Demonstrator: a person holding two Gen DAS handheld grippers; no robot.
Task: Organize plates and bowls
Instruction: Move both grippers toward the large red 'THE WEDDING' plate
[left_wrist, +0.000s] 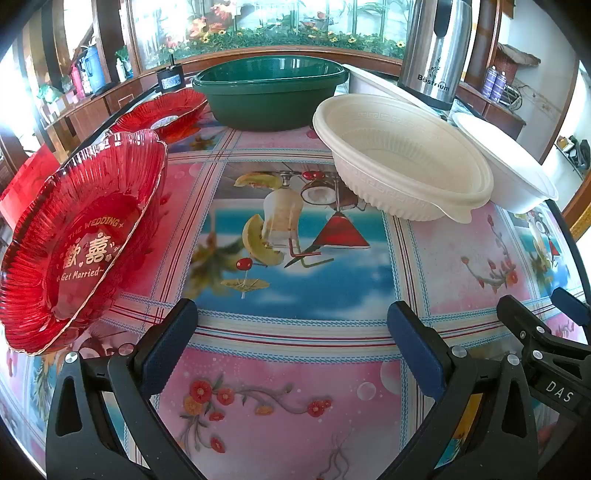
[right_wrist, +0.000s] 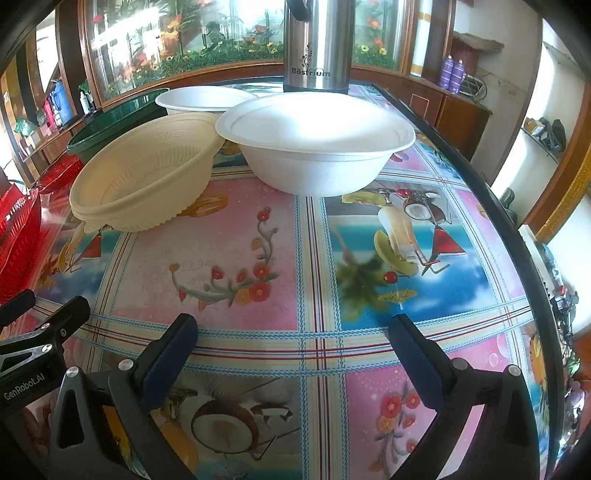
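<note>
Plates and bowls spread over flowered tablecloth (left_wrist: 295, 387). Left wrist view: red plate (left_wrist: 81, 240) tilted at left, cream bowl (left_wrist: 402, 158) right, green basin (left_wrist: 269, 92) behind; left gripper (left_wrist: 291, 339) wide open, empty. Right wrist view: white bowl (right_wrist: 314, 147) beside cream bowl (right_wrist: 144, 173); right gripper (right_wrist: 291, 354) wide open, empty.

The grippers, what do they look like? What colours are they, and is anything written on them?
Both look alike. The left gripper and the right gripper each have two black plastic arms with triangle-shaped cut-outs and shiny silver screws. The fingertips wear dark blue pads. One gripper has white letters "DAS" on its side, the other "GenRobot.AI". No cables, sleeves or hands show.
</note>
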